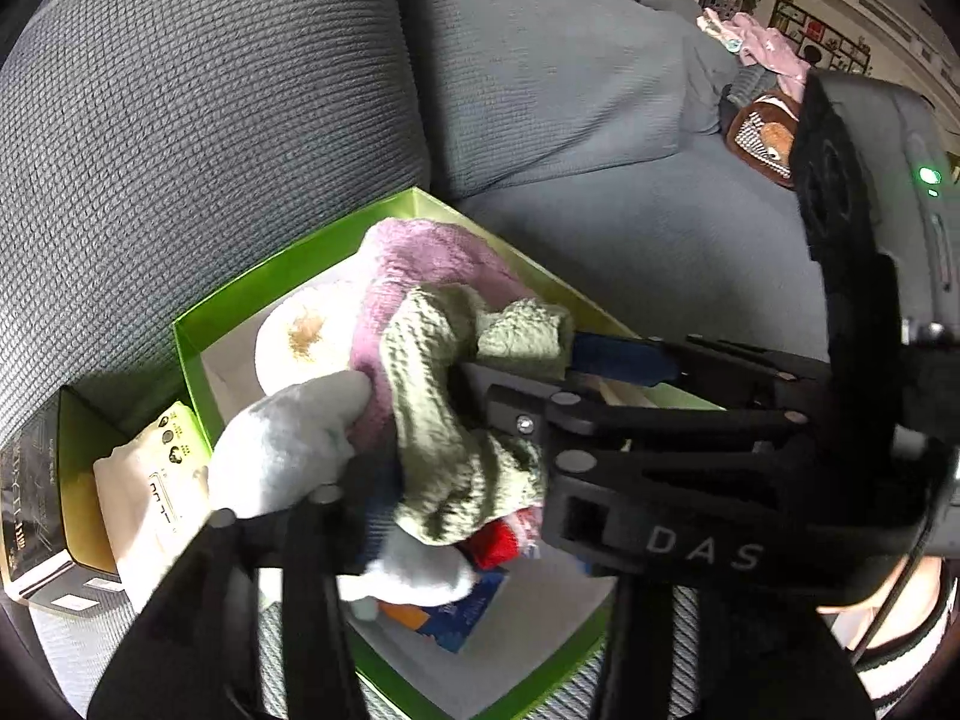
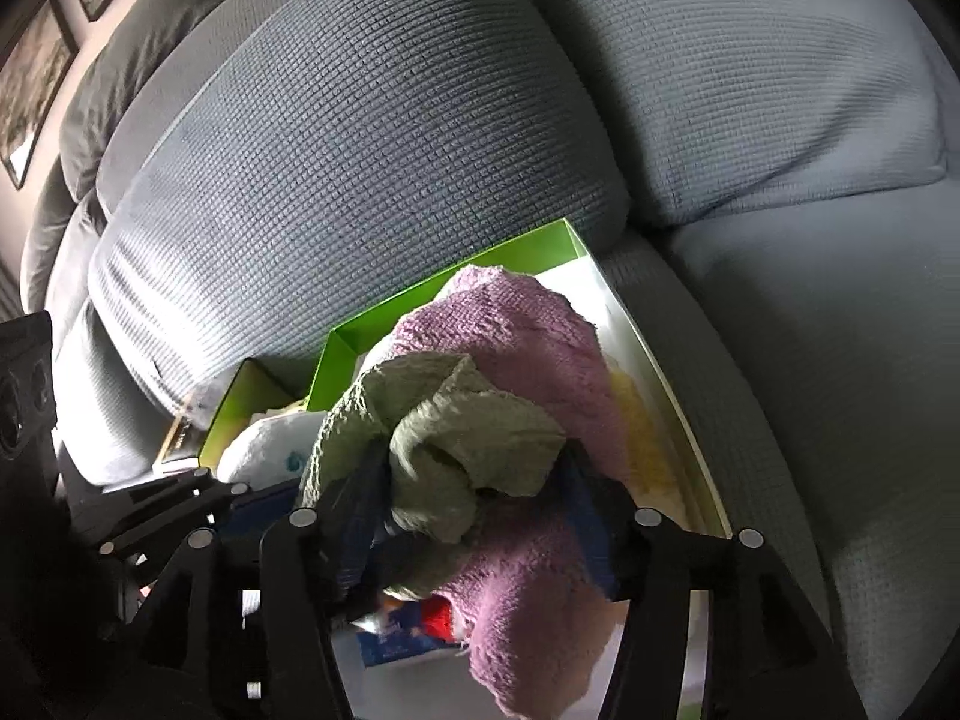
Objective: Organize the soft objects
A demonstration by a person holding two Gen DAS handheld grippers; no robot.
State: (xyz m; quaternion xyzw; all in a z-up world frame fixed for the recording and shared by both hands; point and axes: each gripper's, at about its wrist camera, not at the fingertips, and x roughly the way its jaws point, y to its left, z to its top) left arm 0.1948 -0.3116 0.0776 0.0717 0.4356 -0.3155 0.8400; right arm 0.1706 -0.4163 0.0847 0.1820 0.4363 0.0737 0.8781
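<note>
A lime-green box (image 1: pixel 264 276) with a white floor sits on the grey sofa seat. In it lie a pink towel (image 1: pixel 414 258), a round white plush with a brown spot (image 1: pixel 300 342) and a white soft piece (image 1: pixel 288 438). A crumpled green knitted cloth (image 1: pixel 432 396) rests on top of the pile. My left gripper (image 1: pixel 456 540) stands open around its lower end. From the right, my right gripper (image 1: pixel 540 378) reaches in. In the right wrist view the green cloth (image 2: pixel 468 444) bulges loosely between the blue pads (image 2: pixel 585 504) of my right gripper (image 2: pixel 468 504), which is open, over the pink towel (image 2: pixel 528 348).
A smaller dark box (image 1: pixel 54 480) with white packets stands left of the green box (image 2: pixel 456 270). Sofa back cushions (image 2: pixel 360 150) rise right behind both. Under the pile lie a blue card and something red (image 1: pixel 498 540). A brown plush (image 1: pixel 762 138) and pink clothes (image 1: pixel 768 48) lie far right.
</note>
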